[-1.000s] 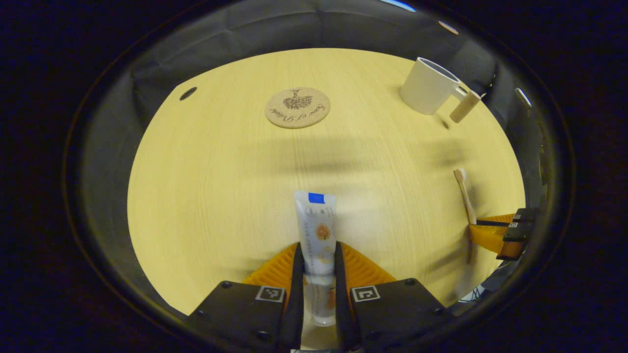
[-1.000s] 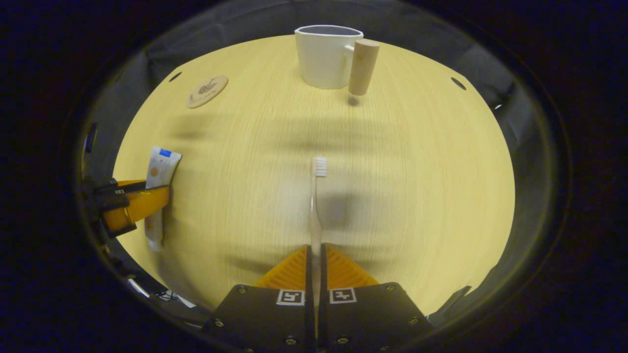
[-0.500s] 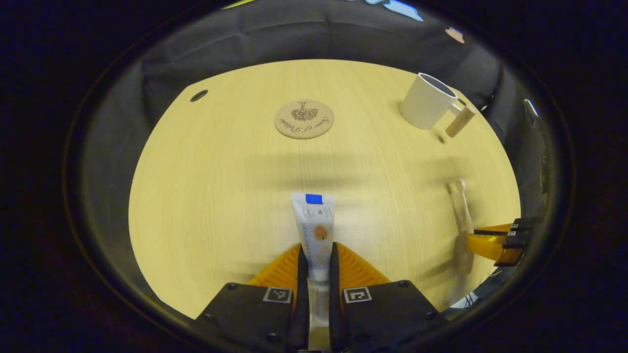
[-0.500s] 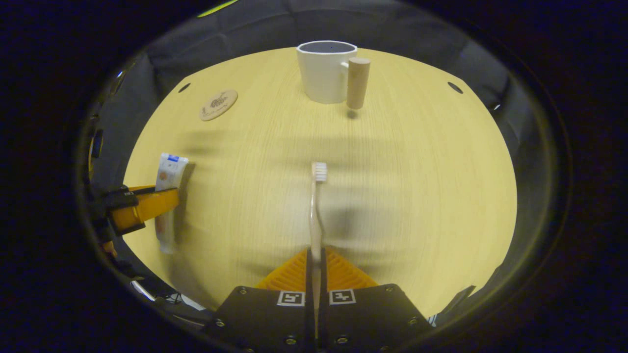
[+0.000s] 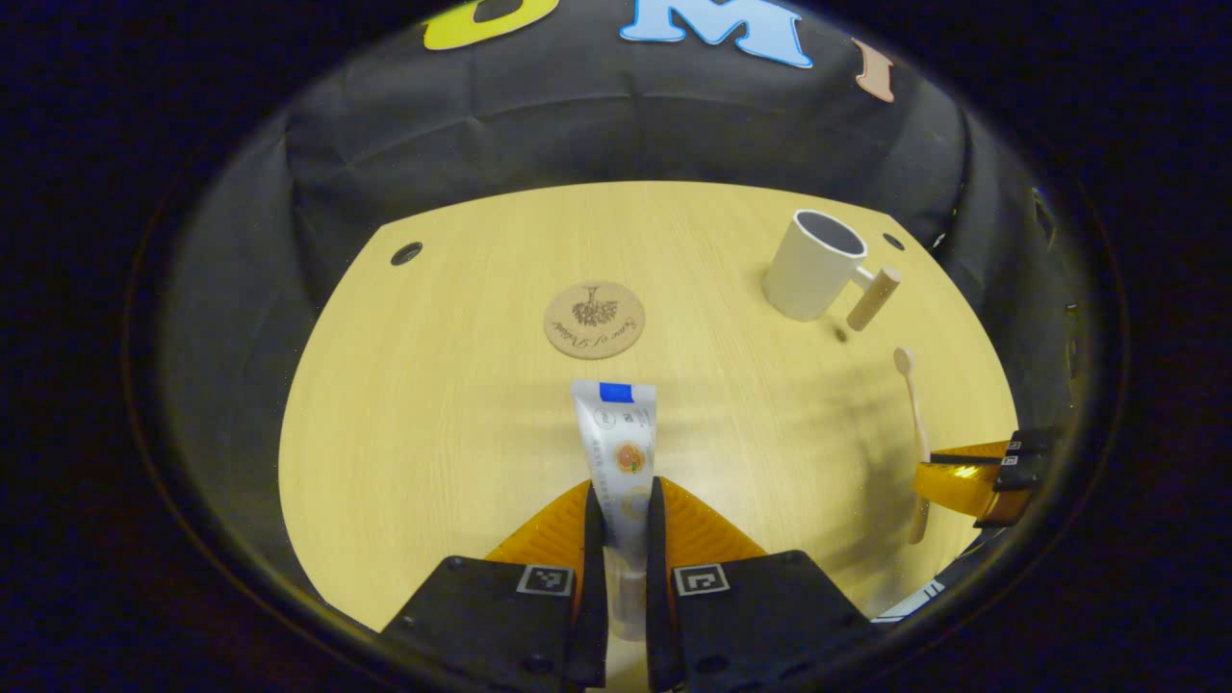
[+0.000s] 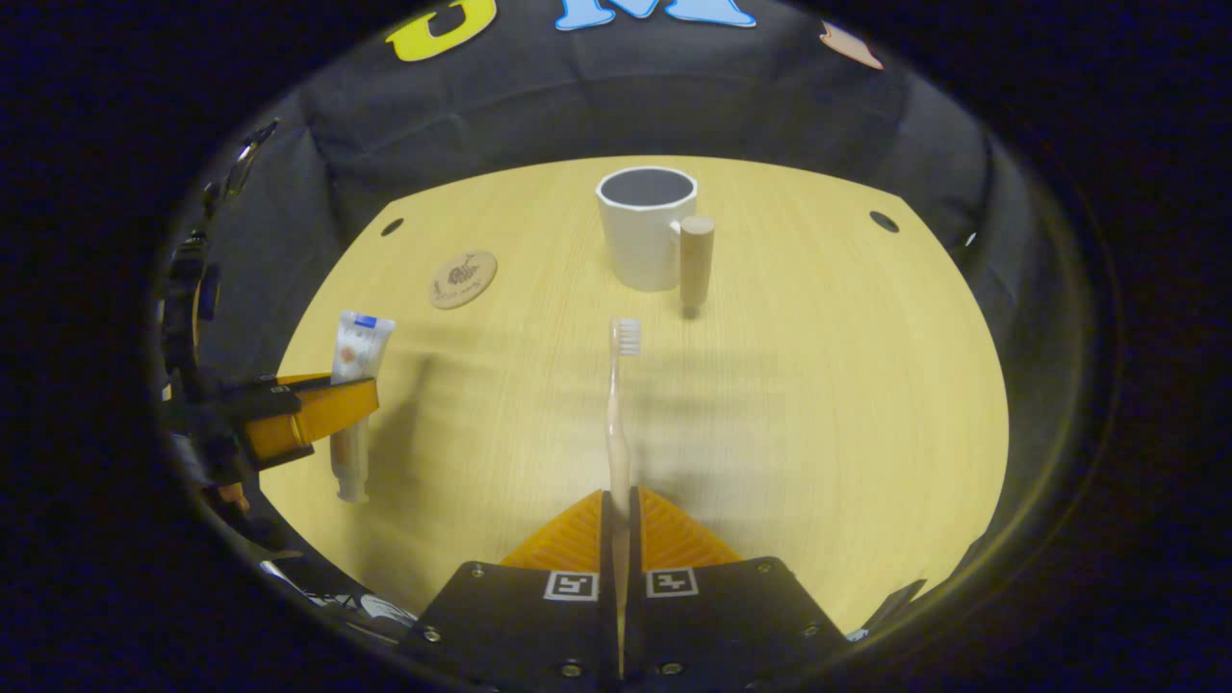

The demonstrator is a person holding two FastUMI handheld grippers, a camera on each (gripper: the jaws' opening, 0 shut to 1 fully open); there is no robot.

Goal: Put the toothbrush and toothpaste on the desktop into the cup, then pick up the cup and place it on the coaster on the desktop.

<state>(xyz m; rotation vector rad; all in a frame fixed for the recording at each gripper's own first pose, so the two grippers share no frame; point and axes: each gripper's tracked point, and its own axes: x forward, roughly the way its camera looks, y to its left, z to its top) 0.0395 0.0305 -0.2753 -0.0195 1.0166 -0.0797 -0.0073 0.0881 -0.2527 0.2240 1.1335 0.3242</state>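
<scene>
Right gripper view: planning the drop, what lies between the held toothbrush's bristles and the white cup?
Only bare wooden desktop between pale toothbrush and white cup.

The right claw [image 6: 621, 505] is clamped on the handle of a toothbrush [image 6: 616, 423], bristles pointing toward the white cup [image 6: 645, 241] standing farther off on the table [image 6: 818, 385]. At left, the other claw [image 6: 313, 409] grips a toothpaste tube [image 6: 354, 361], near a round coaster [image 6: 463, 279].

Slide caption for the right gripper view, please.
Right gripper clamps the toothbrush, aimed at the white cup.
</scene>
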